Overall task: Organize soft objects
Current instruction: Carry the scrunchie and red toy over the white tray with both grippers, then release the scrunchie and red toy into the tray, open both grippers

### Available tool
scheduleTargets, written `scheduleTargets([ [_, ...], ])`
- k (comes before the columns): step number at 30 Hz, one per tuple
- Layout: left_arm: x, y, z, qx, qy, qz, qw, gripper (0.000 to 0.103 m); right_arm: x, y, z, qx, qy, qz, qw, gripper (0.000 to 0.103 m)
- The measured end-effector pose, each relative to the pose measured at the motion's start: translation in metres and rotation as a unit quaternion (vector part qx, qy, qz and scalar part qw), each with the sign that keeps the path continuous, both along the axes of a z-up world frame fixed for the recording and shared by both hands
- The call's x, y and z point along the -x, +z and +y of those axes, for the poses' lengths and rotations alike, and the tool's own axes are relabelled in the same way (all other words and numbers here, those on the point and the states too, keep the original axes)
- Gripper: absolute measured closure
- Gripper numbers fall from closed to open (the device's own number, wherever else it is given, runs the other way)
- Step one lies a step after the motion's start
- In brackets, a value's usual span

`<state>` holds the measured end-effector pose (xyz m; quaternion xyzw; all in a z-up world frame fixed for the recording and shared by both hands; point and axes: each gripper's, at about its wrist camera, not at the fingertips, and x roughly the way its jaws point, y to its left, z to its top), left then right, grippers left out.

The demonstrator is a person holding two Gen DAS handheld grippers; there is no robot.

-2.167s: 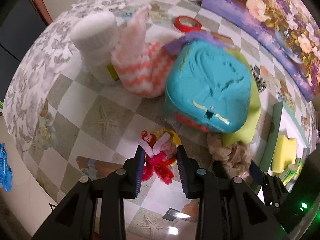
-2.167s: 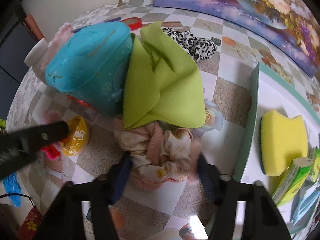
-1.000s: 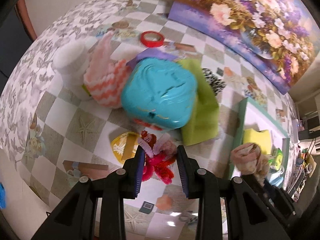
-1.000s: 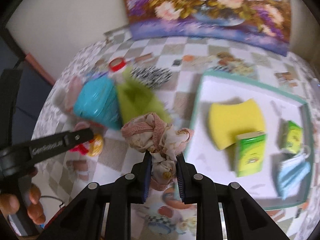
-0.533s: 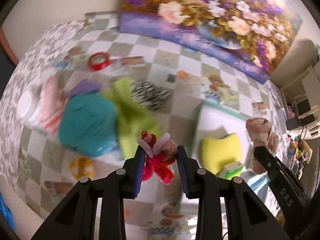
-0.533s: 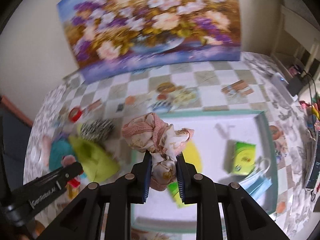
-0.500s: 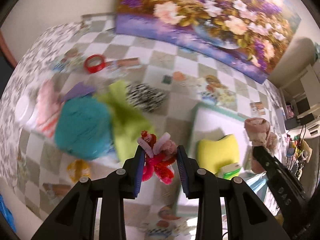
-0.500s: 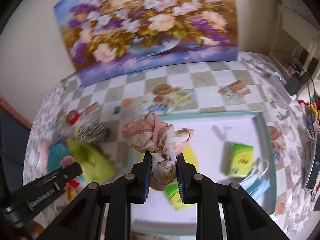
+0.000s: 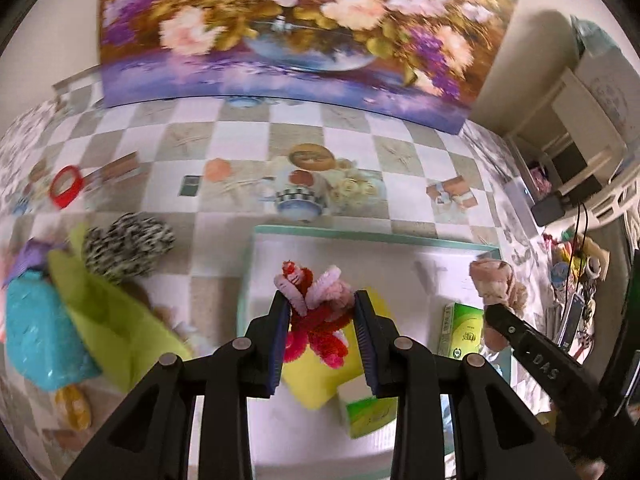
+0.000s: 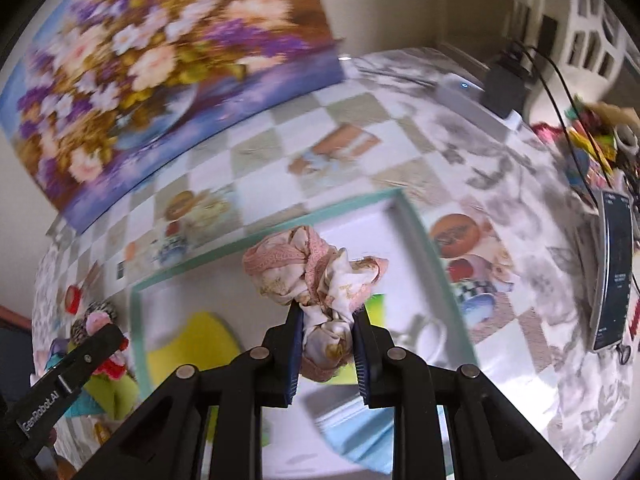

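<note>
My left gripper point(image 9: 322, 332) is shut on a red and pink fuzzy toy point(image 9: 316, 312), held in the air over the white tray with the green rim point(image 9: 360, 236) and above a yellow sponge point(image 9: 320, 376). My right gripper point(image 10: 327, 344) is shut on a bunched pink floral cloth point(image 10: 312, 276), carried over the same tray point(image 10: 416, 220). In the left wrist view the cloth point(image 9: 496, 288) shows at the right on the other gripper's finger. A lime cloth point(image 9: 108, 320), a teal soft object point(image 9: 36, 336) and a black-and-white striped one point(image 9: 128, 248) lie left of the tray.
In the tray lie green boxes point(image 9: 460, 328) and a light blue mask point(image 10: 356, 436). A flower painting point(image 9: 288, 28) leans on the wall behind. A red tape ring point(image 9: 66, 186) lies far left. A phone point(image 10: 614, 268) and cables sit at the table's right edge.
Both grippers lifted their soft things off the table at the left and carried them right, over the tray. Each wrist has rolled; the pile of soft things now lies at the left.
</note>
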<state>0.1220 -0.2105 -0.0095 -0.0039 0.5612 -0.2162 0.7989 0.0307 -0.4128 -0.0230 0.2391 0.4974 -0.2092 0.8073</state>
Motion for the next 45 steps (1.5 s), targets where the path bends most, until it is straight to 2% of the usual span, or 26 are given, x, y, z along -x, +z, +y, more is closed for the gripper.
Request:
scheduleTargets([
  [9, -0.018, -0.025, -0.013, 0.005, -0.006, -0.017, 0.9998, 0.07, -0.005, -0.009, -0.018, -0.002, -0.009, -0.005, 1.0, 0.079],
  [18, -0.024, -0.052, -0.014, -0.011, -0.005, 0.002, 0.9999, 0.07, -0.019, -0.013, -0.022, 0.006, 0.0, -0.04, 0.999, 0.079],
  [27, -0.024, -0.061, -0.016, -0.017, -0.009, 0.016, 0.9997, 0.07, -0.028, -0.03, -0.025, 0.009, 0.002, -0.037, 0.999, 0.079],
  [36, -0.023, -0.063, -0.013, -0.022, -0.007, 0.027, 0.9994, 0.068, -0.026, -0.041, -0.026, 0.004, -0.001, -0.004, 1.0, 0.077],
  [37, -0.023, -0.061, -0.013, -0.022, -0.007, 0.026, 0.9994, 0.067, -0.027, -0.04, -0.025, 0.004, 0.002, -0.002, 1.0, 0.076],
  [39, -0.023, -0.058, -0.014, -0.022, -0.008, 0.024, 0.9994, 0.051, -0.027, -0.039, -0.025, 0.004, 0.004, 0.0, 1.0, 0.075],
  [40, -0.024, -0.056, -0.014, -0.019, -0.006, 0.023, 0.9995, 0.039, -0.027, -0.038, -0.025, 0.003, 0.003, 0.002, 1.0, 0.068],
  [41, -0.024, -0.053, -0.014, -0.015, -0.005, 0.022, 0.9996, 0.035, -0.027, -0.037, -0.025, 0.001, 0.002, 0.005, 1.0, 0.063],
  [43, -0.024, -0.048, -0.012, -0.009, -0.001, 0.019, 0.9998, 0.033, -0.026, -0.033, -0.025, 0.003, 0.0, 0.008, 1.0, 0.049],
  [45, -0.025, -0.043, -0.011, -0.007, 0.002, 0.016, 0.9998, 0.026, -0.026, -0.029, -0.025, 0.008, 0.0, 0.01, 1.0, 0.048],
])
